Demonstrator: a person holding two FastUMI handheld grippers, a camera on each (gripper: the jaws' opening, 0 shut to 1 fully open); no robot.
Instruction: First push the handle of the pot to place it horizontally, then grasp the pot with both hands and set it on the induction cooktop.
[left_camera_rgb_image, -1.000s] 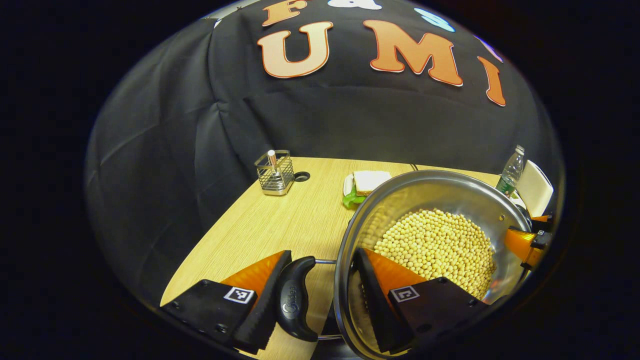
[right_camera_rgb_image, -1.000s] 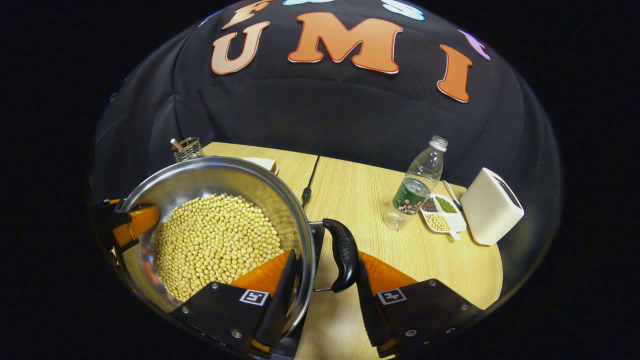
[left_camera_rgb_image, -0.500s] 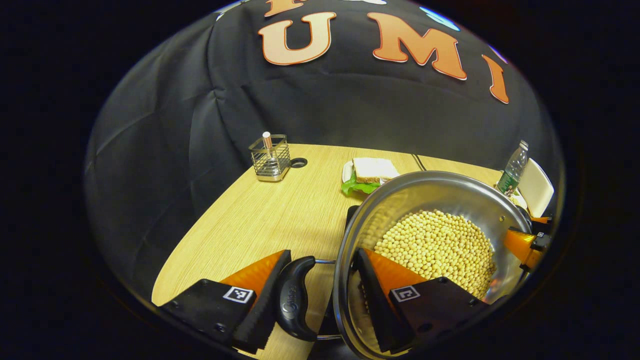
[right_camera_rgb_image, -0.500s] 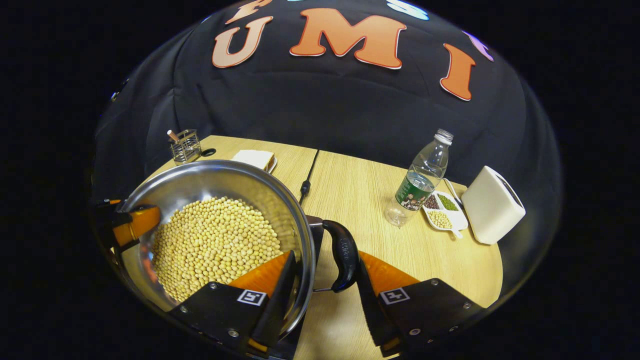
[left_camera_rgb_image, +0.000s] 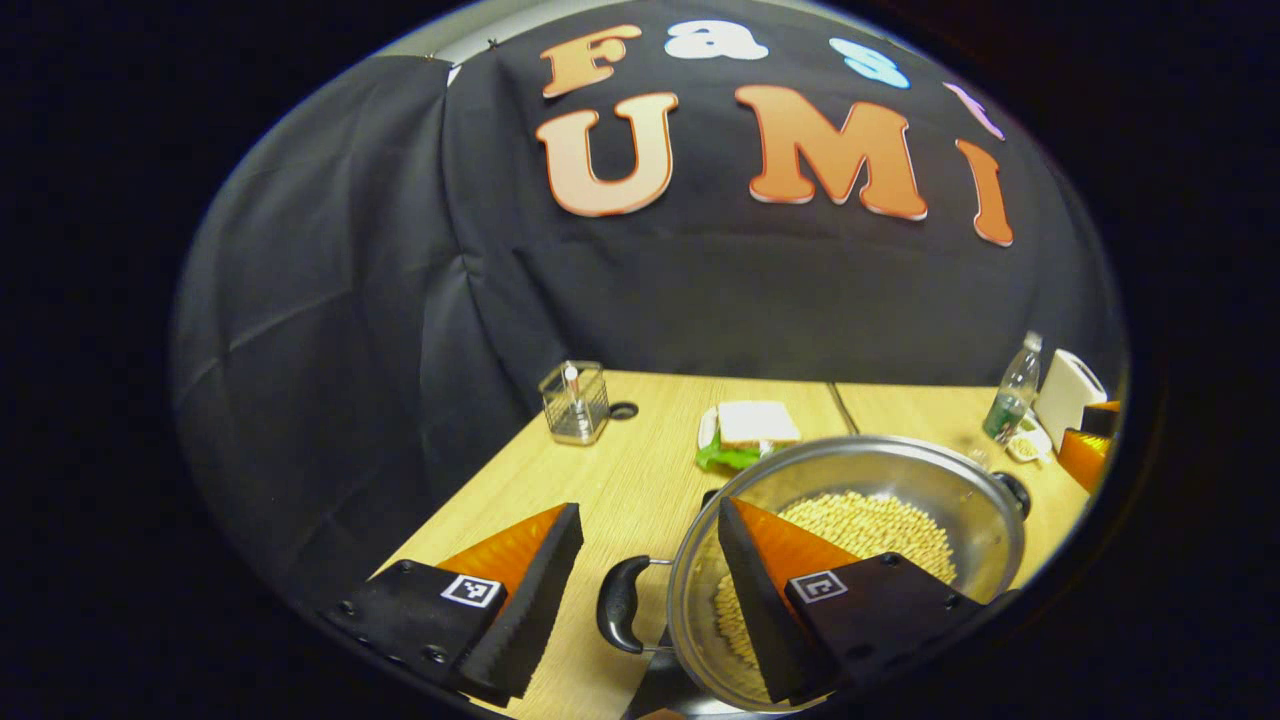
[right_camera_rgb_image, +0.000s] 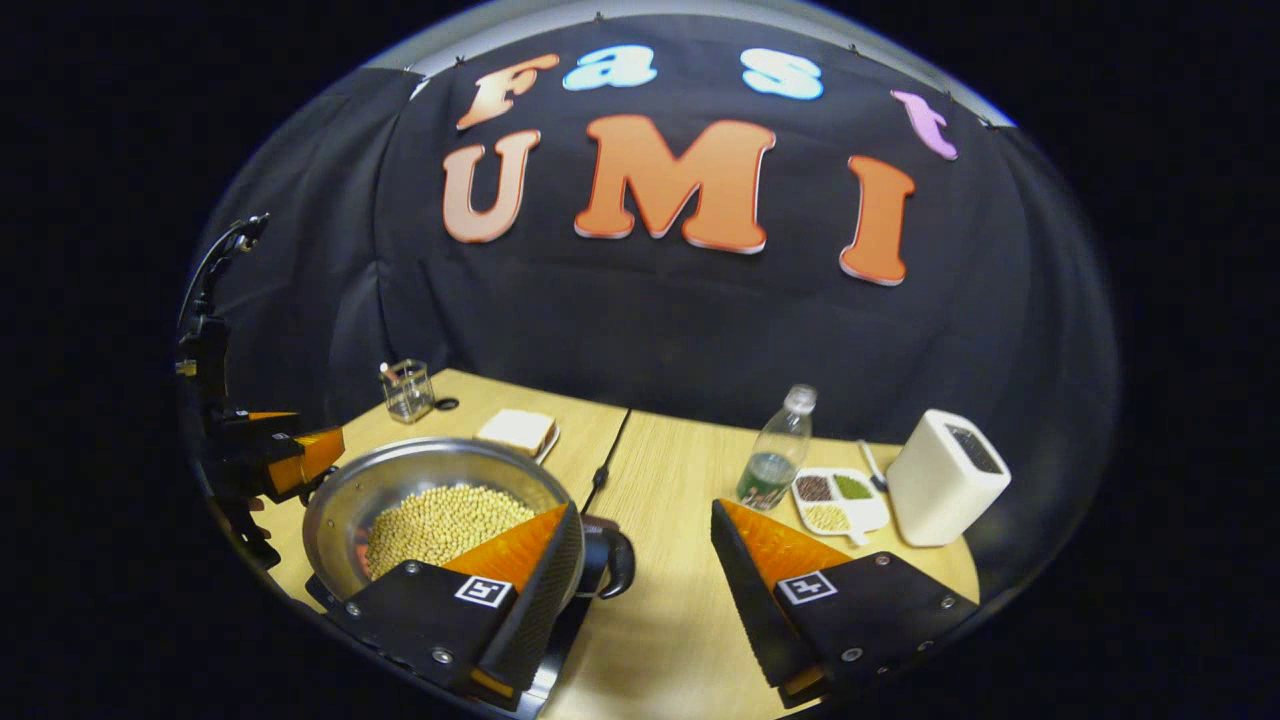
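Left tool (left_camera_rgb_image: 648, 545): both fingers are spread wide and hold nothing. In the left gripper view, one finger shows in front of the worktop (left_camera_rgb_image: 560, 480) and the other in front of the pot (left_camera_rgb_image: 880, 480) interior. The pot's near black handle (left_camera_rgb_image: 618, 604) lies in the gap between the fingers, touching neither.

Right tool (right_camera_rgb_image: 645, 540): both fingers are spread wide and hold nothing. In the right gripper view, one finger shows in front of the pot (right_camera_rgb_image: 420, 475) rim and the other in front of bare worktop (right_camera_rgb_image: 680, 450). The pot's black handle (right_camera_rgb_image: 612, 560) sits just beside the rim-side finger, in the gap; whether it touches that finger cannot be told.

Pot: stainless steel, upright, holding a layer of soybeans (right_camera_rgb_image: 445, 520). It rests on the dark induction cooktop (right_camera_rgb_image: 560, 630), whose edge shows beneath the pot at the bottom of the right gripper view.

Positions relative to the pot:
- Behind it, near: a sandwich on a plate (right_camera_rgb_image: 518, 432).
- Behind it, farther back toward the worktop corner: a wire holder (left_camera_rgb_image: 575, 402).
- A black cable (right_camera_rgb_image: 605, 465) runs from behind the pot toward the wall.
- Well apart, across the worktop: a plastic bottle (right_camera_rgb_image: 775, 455), a divided dish of beans (right_camera_rgb_image: 838, 498) and a white box (right_camera_rgb_image: 945, 478).
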